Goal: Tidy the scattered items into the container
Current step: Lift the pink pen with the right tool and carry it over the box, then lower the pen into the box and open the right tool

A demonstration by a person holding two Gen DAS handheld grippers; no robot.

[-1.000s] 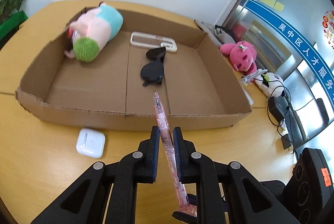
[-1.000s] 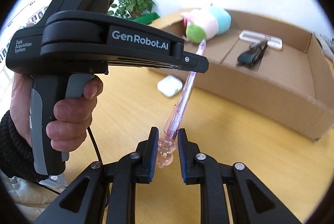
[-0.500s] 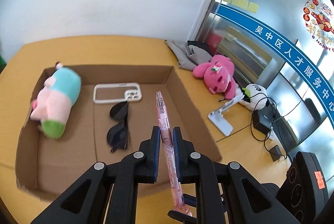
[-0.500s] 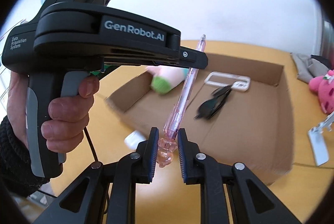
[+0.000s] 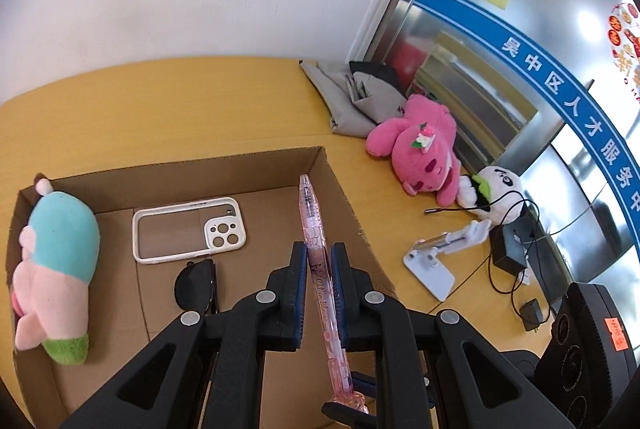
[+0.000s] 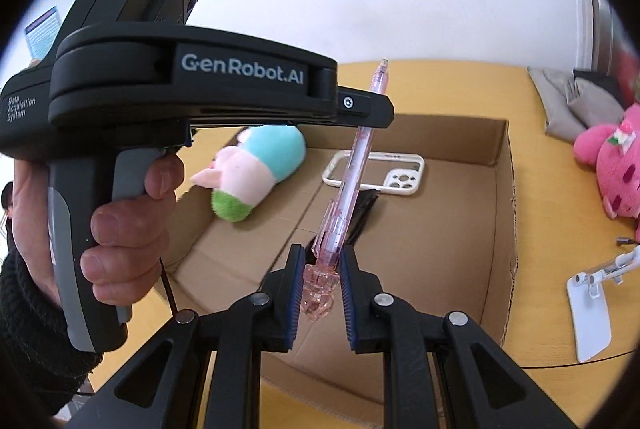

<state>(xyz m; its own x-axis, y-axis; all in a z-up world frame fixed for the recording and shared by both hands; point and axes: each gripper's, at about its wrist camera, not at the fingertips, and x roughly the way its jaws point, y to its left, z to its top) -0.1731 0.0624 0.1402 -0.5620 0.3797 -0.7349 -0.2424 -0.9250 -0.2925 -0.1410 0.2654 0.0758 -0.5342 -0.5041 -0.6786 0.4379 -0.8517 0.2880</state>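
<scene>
A clear pink pen [image 5: 310,213] is held above the open cardboard box [image 5: 180,173] by both grippers. My left gripper [image 5: 320,253] is shut on the middle of its barrel. My right gripper [image 6: 319,261] is shut on the pen's [image 6: 356,165] ornamented end, with the tip pointing up and away. Inside the box [image 6: 504,209] lie a pink, teal and green plush [image 5: 60,261], a white phone case [image 5: 188,229] and black sunglasses [image 5: 196,285]. A hand [image 6: 128,229] grips the left gripper's handle.
On the yellow table to the right of the box are a pink plush bear [image 5: 420,153], a white panda plush [image 5: 496,197], a white phone stand [image 5: 432,269], a grey cloth [image 5: 352,97] and a black adapter with cables [image 5: 508,253].
Both grippers have carried the pen up and forward, from in front of the box's near wall to over its inside. The white earbud case has left view.
</scene>
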